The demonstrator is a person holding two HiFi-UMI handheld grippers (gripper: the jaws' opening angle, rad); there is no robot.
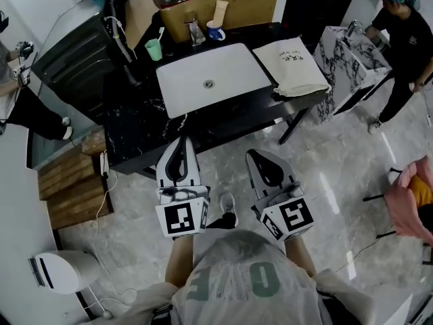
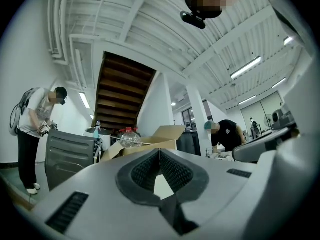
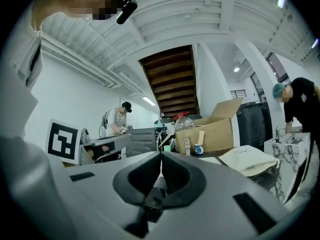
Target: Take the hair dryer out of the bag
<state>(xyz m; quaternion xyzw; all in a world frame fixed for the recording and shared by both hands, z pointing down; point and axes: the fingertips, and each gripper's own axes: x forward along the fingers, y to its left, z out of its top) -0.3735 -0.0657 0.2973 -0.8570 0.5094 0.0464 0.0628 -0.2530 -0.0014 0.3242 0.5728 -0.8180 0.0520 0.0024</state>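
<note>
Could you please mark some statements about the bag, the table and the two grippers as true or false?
1. The left gripper and the right gripper are both shut with nothing between their jaws. True.
2. The bag lies on the floor. False: the bag lies on the black table, to the right of the white sink.
3. The hair dryer is already out on the table. False: no hair dryer is visible anywhere.
4. A cardboard box stands at the far side of the table. True.
5. The right gripper is touching the bag. False: both grippers are over the floor, short of the table.
</note>
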